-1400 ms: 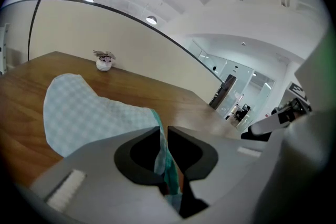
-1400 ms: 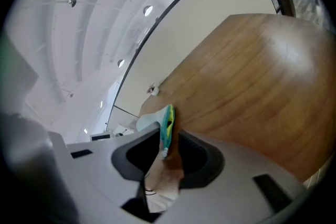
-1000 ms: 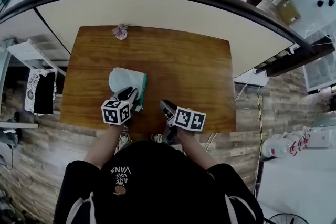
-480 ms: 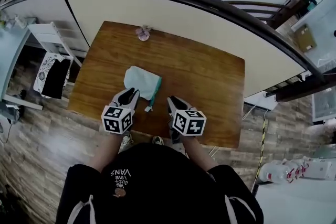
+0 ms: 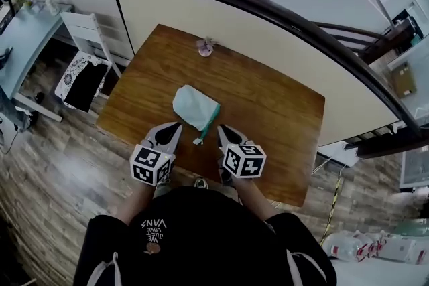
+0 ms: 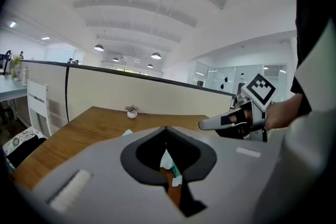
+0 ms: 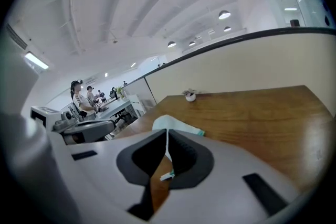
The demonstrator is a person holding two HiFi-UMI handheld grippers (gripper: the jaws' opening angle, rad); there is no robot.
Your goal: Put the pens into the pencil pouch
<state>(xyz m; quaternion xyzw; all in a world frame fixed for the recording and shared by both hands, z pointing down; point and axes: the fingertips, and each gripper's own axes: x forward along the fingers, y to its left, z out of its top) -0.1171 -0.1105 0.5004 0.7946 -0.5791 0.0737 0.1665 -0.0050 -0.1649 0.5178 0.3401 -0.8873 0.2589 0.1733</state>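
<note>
A pale teal pencil pouch (image 5: 195, 107) lies flat on the wooden table (image 5: 268, 104), its zipper pull (image 5: 200, 140) pointing toward me. No pen shows in any view. My left gripper (image 5: 169, 129) hangs above the near edge, left of the pull, shut with nothing in it; in the left gripper view its tips (image 6: 166, 128) meet over the pouch (image 6: 168, 161). My right gripper (image 5: 224, 131) hovers right of the pull. Its jaws are closing, tips (image 7: 167, 131) all but together, with nothing between them; the pouch (image 7: 176, 126) lies beyond.
A small pinkish ornament (image 5: 206, 46) stands at the table's far edge. A curved cream partition with a dark rail (image 5: 281, 17) runs behind the table. A white chair (image 5: 87, 30) stands at the left. People sit at desks far off (image 7: 81, 97).
Both grippers have lifted and drawn back toward the near edge; the left one has come off the pouch. The pouch lies where it was.
</note>
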